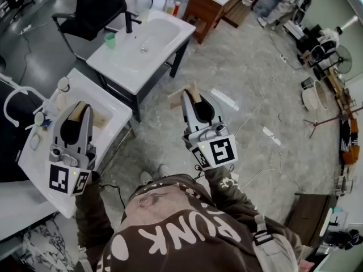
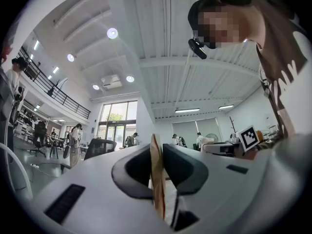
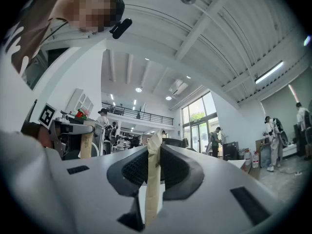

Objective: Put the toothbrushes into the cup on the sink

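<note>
In the head view the left gripper (image 1: 76, 109) hangs over a nearer white basin (image 1: 91, 86) at the lower left. The right gripper (image 1: 193, 92) is out over the grey stone floor (image 1: 249, 95). Both point away from the person, roughly toward the far white rectangular sink on a dark frame (image 1: 182, 34), where a small green cup (image 1: 110, 40) stands at the left end, near a black tap (image 1: 129, 22). The cup lies ahead and a little right of the left gripper, and ahead and well left of the right one, so the left looks the nearer. No toothbrushes can be picked out; the items on the nearer basin's left rim are too small to tell. In the left gripper view the left gripper (image 2: 155, 147) has its tan pads pressed flat together with nothing between them, aimed up at the ceiling, with no cup or sink in sight. In the right gripper view the right gripper (image 3: 154, 147) is likewise closed on itself and empty, with only windows and roof beams beyond.
</note>
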`<state>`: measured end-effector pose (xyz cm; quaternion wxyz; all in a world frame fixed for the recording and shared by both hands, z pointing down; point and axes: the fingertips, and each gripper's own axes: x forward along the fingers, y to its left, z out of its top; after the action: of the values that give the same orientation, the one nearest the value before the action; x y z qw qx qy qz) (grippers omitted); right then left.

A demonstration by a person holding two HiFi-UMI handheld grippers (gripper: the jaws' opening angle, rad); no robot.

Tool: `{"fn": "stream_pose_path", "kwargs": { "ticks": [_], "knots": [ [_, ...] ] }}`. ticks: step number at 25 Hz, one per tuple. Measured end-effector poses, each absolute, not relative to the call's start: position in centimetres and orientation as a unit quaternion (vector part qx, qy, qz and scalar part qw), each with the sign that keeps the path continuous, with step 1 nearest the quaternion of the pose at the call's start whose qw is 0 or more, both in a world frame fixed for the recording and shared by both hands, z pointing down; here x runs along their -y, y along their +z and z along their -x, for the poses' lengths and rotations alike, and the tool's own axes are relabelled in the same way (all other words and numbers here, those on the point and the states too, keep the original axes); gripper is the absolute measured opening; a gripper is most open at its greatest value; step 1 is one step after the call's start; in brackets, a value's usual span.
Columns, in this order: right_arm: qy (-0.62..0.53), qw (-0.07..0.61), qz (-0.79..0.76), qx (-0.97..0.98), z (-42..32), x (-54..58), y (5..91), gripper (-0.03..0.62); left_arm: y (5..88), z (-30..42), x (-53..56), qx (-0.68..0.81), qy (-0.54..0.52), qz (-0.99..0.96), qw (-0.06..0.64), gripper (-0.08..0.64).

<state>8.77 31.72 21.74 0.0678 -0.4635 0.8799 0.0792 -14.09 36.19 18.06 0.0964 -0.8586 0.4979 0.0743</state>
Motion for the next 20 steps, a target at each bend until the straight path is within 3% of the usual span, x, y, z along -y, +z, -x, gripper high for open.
{"fn": "stream_pose_path", "kwargs": {
  "ticks": [11, 20],
  "knots": [
    [0.105, 0.051, 0.477, -0.871, -7.8, -30.5, 22.2, 0.061, 18.6, 14.9, -34.3, -0.477, 0.075, 0.87, 0.1, 0.058],
    [0.111, 0.051, 0.47, -0.874, -7.7, -20.2, 23.6, 0.061, 19.5, 16.1, -25.7, -0.5, 0.063, 0.858, 0.102, 0.058]
  ]
}}
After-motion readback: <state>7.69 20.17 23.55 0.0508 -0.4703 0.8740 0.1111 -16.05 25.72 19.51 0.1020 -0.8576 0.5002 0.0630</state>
